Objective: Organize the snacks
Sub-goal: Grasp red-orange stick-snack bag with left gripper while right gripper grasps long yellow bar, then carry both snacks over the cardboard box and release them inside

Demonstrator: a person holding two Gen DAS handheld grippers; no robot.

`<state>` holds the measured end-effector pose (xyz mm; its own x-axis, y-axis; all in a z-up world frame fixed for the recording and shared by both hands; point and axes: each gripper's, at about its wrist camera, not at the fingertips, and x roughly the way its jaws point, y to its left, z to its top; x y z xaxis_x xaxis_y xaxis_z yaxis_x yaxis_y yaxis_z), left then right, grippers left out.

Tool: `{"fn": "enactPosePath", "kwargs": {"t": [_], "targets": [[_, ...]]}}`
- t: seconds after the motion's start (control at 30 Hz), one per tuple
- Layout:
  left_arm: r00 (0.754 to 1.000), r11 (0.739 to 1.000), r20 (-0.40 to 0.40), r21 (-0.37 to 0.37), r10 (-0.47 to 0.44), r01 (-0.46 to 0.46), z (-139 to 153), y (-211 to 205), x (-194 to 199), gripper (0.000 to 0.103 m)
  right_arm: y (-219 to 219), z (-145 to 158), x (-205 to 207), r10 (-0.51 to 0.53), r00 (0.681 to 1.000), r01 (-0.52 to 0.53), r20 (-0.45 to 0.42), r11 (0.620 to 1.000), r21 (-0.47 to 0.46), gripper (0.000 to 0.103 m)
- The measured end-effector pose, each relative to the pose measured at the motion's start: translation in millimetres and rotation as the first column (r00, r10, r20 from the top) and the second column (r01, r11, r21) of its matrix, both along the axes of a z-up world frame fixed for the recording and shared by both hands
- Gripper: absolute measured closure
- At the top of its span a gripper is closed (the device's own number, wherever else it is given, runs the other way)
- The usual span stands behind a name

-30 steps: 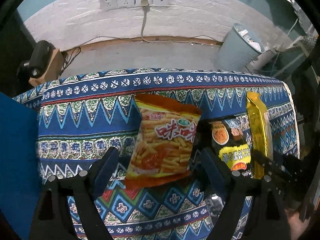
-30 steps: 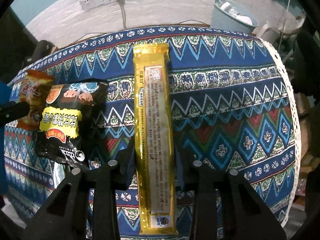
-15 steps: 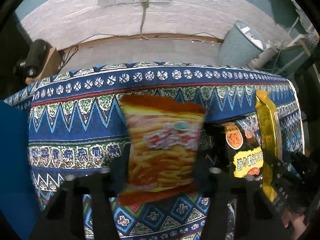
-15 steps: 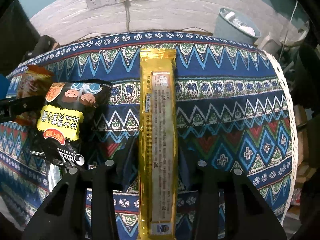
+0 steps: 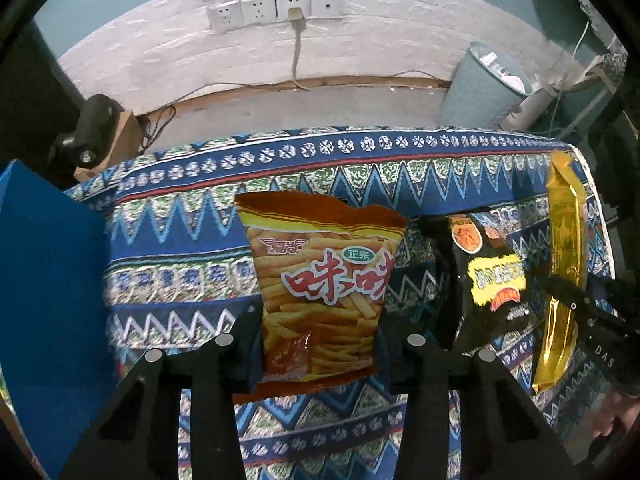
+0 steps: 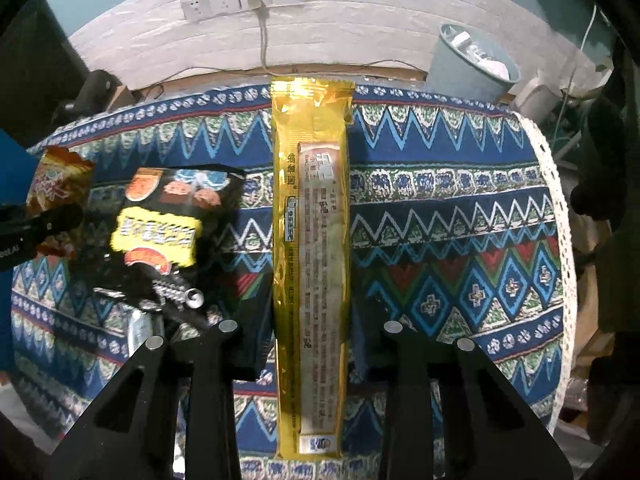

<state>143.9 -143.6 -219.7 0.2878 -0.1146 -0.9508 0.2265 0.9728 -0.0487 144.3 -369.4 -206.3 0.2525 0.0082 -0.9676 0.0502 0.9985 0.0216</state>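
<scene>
The left hand-held gripper [image 5: 318, 344] is clamped on the orange fries bag [image 5: 322, 300], its two black fingers pressing the bag's lower sides. The bag stands in the centre of the left wrist view, its long axis running up the frame, jagged crimped top edge uppermost, printed face toward the camera. It is a glossy, crinkled foil pouch with red characters on a white patch.

The right hand-held gripper [image 6: 310, 344] is clamped on the gold wrapper [image 6: 310, 240], a long, narrow, shiny foil pack. Its long axis runs straight up the middle of the right wrist view, the crimped end reaching the far edge of the desk [image 6: 460, 208], the other end low in the frame between the fingers. Its printed back panel faces the camera.

Between the two, a black snack bag [image 6: 160, 224] with a yellow label lies on the desk, at the left of the right wrist view and right of centre in the left one. The desk wears a woven cloth with blue, green and red zigzags and a white lace edge.
</scene>
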Motion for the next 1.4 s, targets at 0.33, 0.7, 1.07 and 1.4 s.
{"fn": "enactPosePath", "kwargs": {"t": [0.33,0.7,1.07,1.4], "targets": [[0.995,1.000,0.092,0.009,-0.029,0.029,43,12,-33,0.059,15,35,-11,0.028,0.997,-0.028,0.071,1.000,0.002,0.072],[0.981,0.999,0.193,0.029,-0.029,0.024,88,29,-60,0.060,35,96,-15,0.050,0.977,-0.052,0.207,0.999,0.002,0.076],[0.962,0.997,0.273,0.074,-0.034,0.015,120,47,-83,0.059,62,135,-20,0.099,0.952,-0.103,0.288,0.995,0.000,0.076],[0.951,0.998,0.310,0.064,-0.016,-0.004,141,72,-101,0.059,98,174,-31,0.167,0.920,-0.181,0.354,0.983,0.008,0.076]]}}
